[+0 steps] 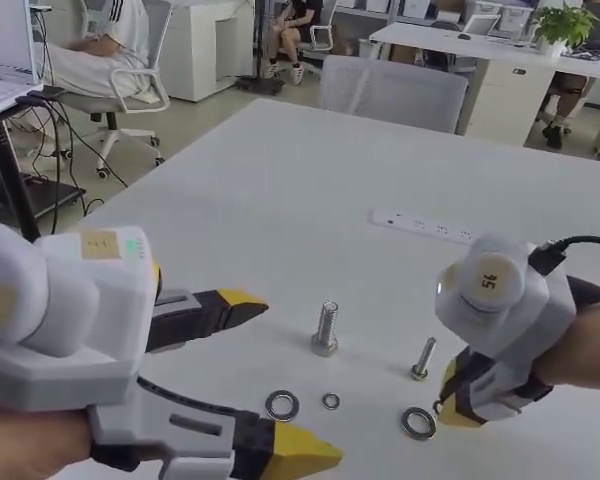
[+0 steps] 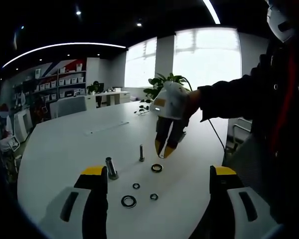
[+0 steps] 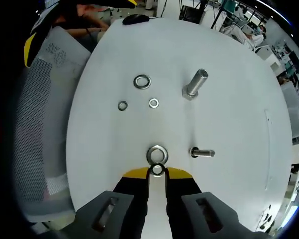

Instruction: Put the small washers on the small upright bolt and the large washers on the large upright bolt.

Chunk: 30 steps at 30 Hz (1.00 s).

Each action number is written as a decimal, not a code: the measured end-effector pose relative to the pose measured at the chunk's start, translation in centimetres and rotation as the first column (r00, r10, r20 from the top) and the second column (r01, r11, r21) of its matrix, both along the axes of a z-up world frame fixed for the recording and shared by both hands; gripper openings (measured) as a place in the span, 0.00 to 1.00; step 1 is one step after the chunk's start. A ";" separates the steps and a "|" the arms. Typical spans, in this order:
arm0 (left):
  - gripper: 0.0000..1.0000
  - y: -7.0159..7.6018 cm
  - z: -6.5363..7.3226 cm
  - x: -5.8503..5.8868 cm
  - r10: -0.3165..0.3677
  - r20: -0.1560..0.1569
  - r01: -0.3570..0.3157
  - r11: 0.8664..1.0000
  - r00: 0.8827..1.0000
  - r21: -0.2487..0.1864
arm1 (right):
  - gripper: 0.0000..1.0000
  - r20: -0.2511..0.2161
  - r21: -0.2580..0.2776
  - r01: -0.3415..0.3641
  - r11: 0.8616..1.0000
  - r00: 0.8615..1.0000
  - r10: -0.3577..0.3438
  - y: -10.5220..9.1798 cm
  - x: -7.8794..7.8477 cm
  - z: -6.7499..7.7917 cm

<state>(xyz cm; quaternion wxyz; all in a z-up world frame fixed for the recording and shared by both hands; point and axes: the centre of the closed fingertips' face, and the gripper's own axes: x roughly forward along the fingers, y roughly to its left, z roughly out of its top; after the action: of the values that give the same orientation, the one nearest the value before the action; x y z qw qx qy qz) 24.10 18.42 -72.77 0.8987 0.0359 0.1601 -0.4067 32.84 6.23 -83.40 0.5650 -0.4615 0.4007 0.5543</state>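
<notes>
Yellow jaw tips of the right gripper are being pressed nearly together on a small washer, which seems to be pinched by its rim. Directly ahead of those tips a large washer is lying flat on the table. Just beside them, to the right in the right gripper view, the small bolt is standing on its head. The large bolt is placed farther ahead and well apart from the tips, with a second large washer and two loose small washers ahead and to the left. The left gripper is being held wide open and empty, its jaws pointed toward the right gripper.

The step in hand is judged to be the threading of the held ring onto the small bolt. Only a short sideways shift is being asked for. The washer is best being levelled and its hole centred over the bolt's tip before it is being lowered, so that no thread is being caught. The jaws are best being parted only once the ring is around the shank, since a bolt balanced on its head is easily being toppled by a passing jaw.
</notes>
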 end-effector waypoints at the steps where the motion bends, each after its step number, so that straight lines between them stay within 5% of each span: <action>1: 0.84 0.0 0.0 0.0 0.000 0.000 0.000 1.000 1.000 0.001 | 0.13 0.002 0.001 0.004 1.000 1.000 -0.004 -0.1 0.1 0.2; 30: 0.84 -0.2 -0.1 0.3 -0.004 -0.015 0.004 1.000 1.000 0.011 | 0.13 0.099 0.030 0.004 1.000 0.995 -0.007 0.9 4.8 3.9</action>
<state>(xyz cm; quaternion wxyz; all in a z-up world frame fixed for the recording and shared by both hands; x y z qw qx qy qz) 24.39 18.25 -72.89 0.8965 0.0380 0.1689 -0.4078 37.66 7.13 -79.49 0.5923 -0.4789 0.3654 0.5351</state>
